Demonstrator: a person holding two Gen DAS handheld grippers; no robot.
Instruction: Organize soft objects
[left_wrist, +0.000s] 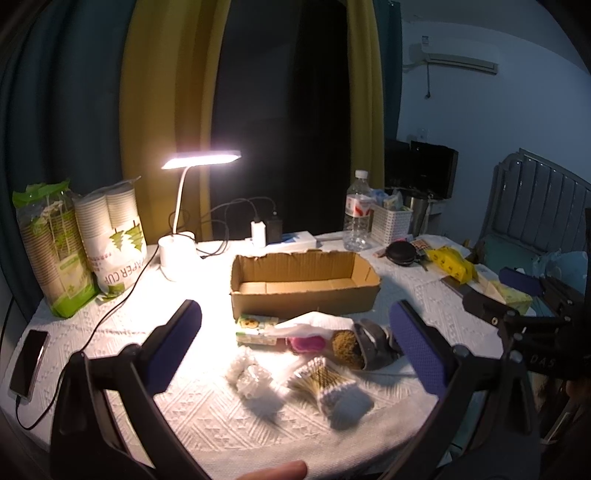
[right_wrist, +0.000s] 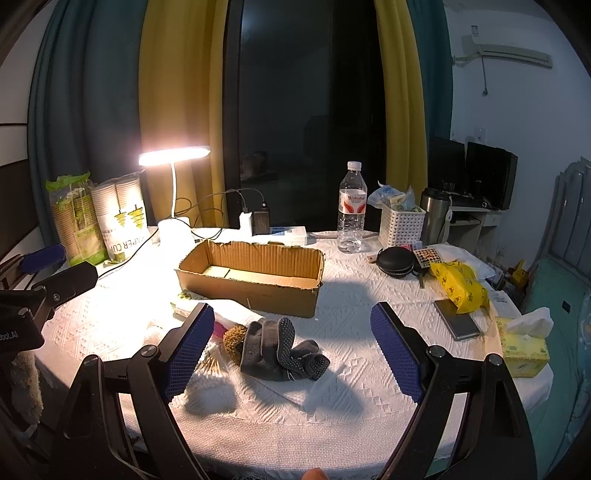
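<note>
Both claws hover over the near edge of a round surface (right_wrist: 369, 295) covered in white embossed cloth. The left claw (left_wrist: 295, 343) stands wide open with nothing between its two blue pads, and the right claw (right_wrist: 291, 349) is likewise spread wide and holds nothing. One open cardboard box (left_wrist: 304, 291) sits mid-surface with nothing visible inside it. The soft things lie in a loose cluster just in front of the box: one dark grey sock bundle (right_wrist: 280, 350) with grip dots, one brown scrubby pad (left_wrist: 345, 347) touching the socks, one pink item (left_wrist: 307, 342) partly under a white tissue (left_wrist: 314, 323), one small green-printed tissue pack (left_wrist: 256, 326), one clear crinkled bag of white pieces (left_wrist: 251, 376), and one bundle of cotton swabs (left_wrist: 327, 387) nearest the camera. One lit desk lamp (left_wrist: 201, 158) glares over the left side, beside two sleeves of paper cups (left_wrist: 114, 236). Behind the box stand one water bottle (right_wrist: 352, 208) and one white basket (right_wrist: 402, 223). To the right lie one black round case (right_wrist: 395, 260), one yellow packet (right_wrist: 460, 286), one yellow tissue box (right_wrist: 522, 347) and one phone (right_wrist: 458, 319); a second phone (left_wrist: 29, 360) rests at the far left edge.
</note>
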